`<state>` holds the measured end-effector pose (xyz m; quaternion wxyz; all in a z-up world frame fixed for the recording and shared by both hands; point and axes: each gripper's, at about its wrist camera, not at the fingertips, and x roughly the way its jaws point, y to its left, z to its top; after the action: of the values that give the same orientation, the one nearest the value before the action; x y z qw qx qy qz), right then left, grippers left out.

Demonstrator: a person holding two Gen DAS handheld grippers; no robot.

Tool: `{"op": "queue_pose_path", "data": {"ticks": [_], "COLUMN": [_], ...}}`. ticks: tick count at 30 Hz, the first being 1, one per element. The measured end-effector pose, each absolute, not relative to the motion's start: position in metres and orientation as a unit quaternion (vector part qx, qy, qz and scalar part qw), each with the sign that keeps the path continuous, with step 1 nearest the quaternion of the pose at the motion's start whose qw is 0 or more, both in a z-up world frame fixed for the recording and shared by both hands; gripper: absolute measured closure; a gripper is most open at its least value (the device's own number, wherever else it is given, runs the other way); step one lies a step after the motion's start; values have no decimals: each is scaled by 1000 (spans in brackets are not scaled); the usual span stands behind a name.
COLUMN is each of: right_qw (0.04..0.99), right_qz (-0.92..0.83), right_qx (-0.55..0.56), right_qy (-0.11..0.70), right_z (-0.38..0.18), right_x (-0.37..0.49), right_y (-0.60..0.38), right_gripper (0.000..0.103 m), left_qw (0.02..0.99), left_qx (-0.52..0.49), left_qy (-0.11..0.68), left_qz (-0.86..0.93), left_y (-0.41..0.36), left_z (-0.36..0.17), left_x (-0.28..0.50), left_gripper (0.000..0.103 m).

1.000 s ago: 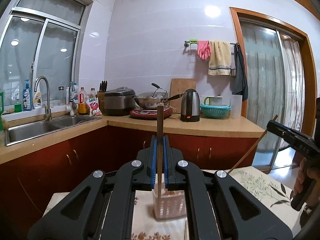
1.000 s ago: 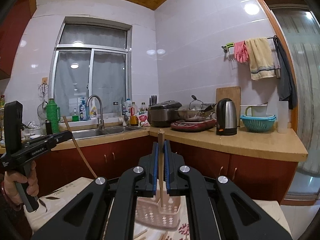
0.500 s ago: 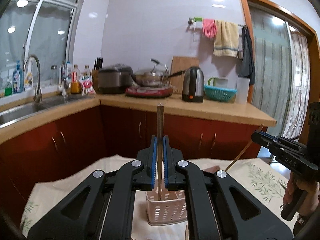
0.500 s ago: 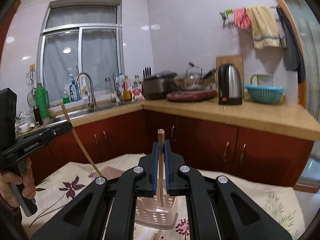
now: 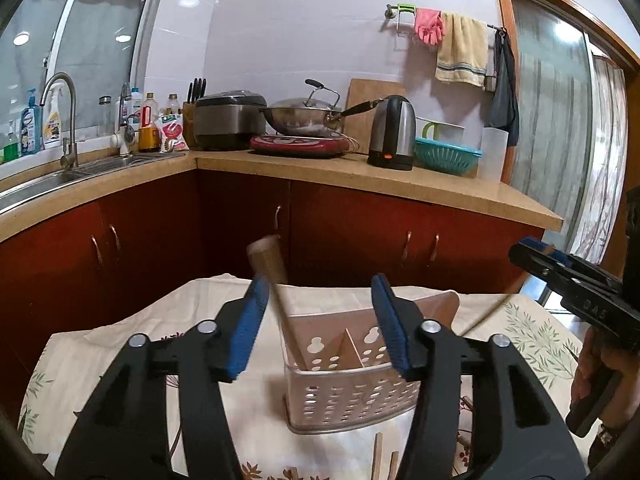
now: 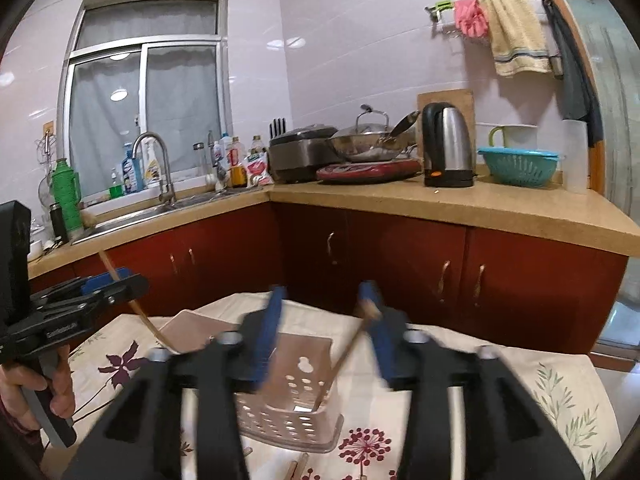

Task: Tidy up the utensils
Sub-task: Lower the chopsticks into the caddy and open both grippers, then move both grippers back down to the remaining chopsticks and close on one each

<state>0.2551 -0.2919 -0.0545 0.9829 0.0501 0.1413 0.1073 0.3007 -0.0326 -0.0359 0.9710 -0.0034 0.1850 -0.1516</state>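
Half a second before, both of my grippers were clenched, each pinching one wooden chopstick upright over the pink utensil basket (image 5: 348,376); at this moment both stood spread apart. My left gripper (image 5: 320,320) had its blue pads wide of each other, and the left chopstick (image 5: 276,292) leaned free between them, its thick end up near the left pad, its lower end down inside the basket's left compartment. My right gripper (image 6: 324,332) was likewise released, blurred from the motion of opening, and the right chopstick (image 6: 344,356) slanted from beside the right pad down into the basket, tip resting low against an inner wall; which compartment it sat in I could not tell. The basket itself stood on the flowered tablecloth (image 5: 100,344), just ahead of both grippers. I judged that this pair was delivered, so this part of the organizing was done. A few more wooden sticks (image 5: 384,460) lay on the cloth in front of the basket, and I took them for the next things to gather. The risk I saw was snagging a leaning chopstick while backing out.
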Motion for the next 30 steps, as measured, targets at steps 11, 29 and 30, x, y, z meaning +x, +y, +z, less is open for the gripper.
{"op": "queue_pose_path", "data": {"ticks": [11, 29, 30], "right_qw": [989, 977, 975], "right_qz": [80, 78, 81], "right_qx": [45, 32, 32], "right_qy": [117, 194, 206], "right_z": [-34, -123, -132], "right_x": [218, 97, 94], "right_y": [-300, -268, -267], "right_gripper": [40, 48, 51], "left_qw": [977, 973, 972], "left_qx": [37, 43, 45], "left_qy": [163, 199, 202], "left_qz": [-130, -112, -108], "left_y": [-30, -22, -21], "left_z": [-31, -87, -92], "left_x": [258, 144, 139], "left_gripper": [31, 31, 31]}}
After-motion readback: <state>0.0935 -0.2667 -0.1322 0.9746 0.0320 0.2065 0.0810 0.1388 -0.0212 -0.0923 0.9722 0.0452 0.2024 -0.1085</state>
